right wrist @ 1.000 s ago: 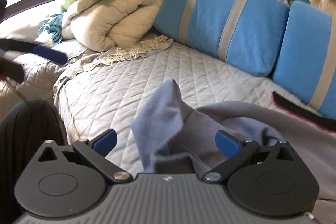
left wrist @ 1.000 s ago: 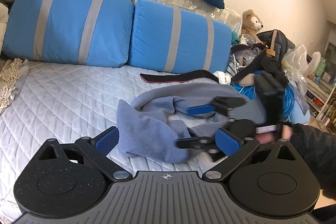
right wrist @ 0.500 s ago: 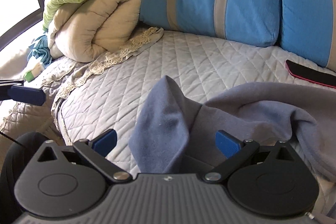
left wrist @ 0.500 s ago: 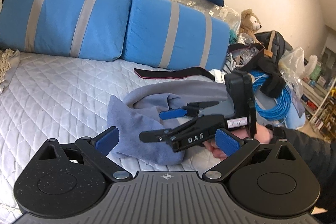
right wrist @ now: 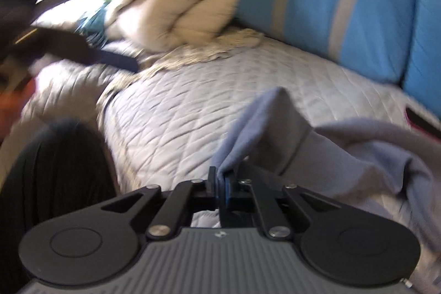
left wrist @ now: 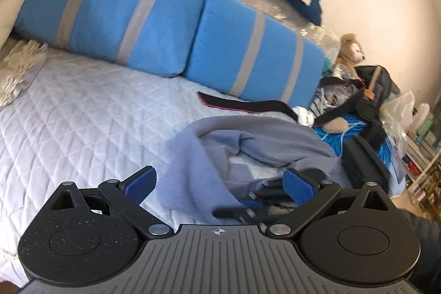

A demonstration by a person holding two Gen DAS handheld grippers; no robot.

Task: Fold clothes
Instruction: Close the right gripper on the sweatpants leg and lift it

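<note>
A grey-blue fleece garment [left wrist: 248, 145] lies crumpled on the quilted bed [left wrist: 82, 112]. In the right wrist view the same garment [right wrist: 275, 123] rises in a peak straight from my right gripper [right wrist: 222, 185], which is shut on its near edge. My left gripper [left wrist: 219, 183] is open, its blue pads [left wrist: 139, 182] wide apart above the garment's near-left part, holding nothing. The right gripper [left wrist: 256, 200] also shows low in the left wrist view, blurred, its fingers at the cloth. The left gripper [right wrist: 82, 51] crosses the right wrist view's upper left as a dark blur.
Two blue cushions with grey stripes [left wrist: 132, 18] line the back of the bed. A black strap [left wrist: 248, 104] lies beside the garment. Bags, a blue cable coil [left wrist: 358, 139] and a teddy bear [left wrist: 350, 51] crowd the right. Rolled beige bedding [right wrist: 187, 4] sits at left. A dark sleeve [right wrist: 55, 183] is near.
My right gripper has gone from open to shut on the garment's edge. The left gripper stayed open and swung leftward, its view tilting.
</note>
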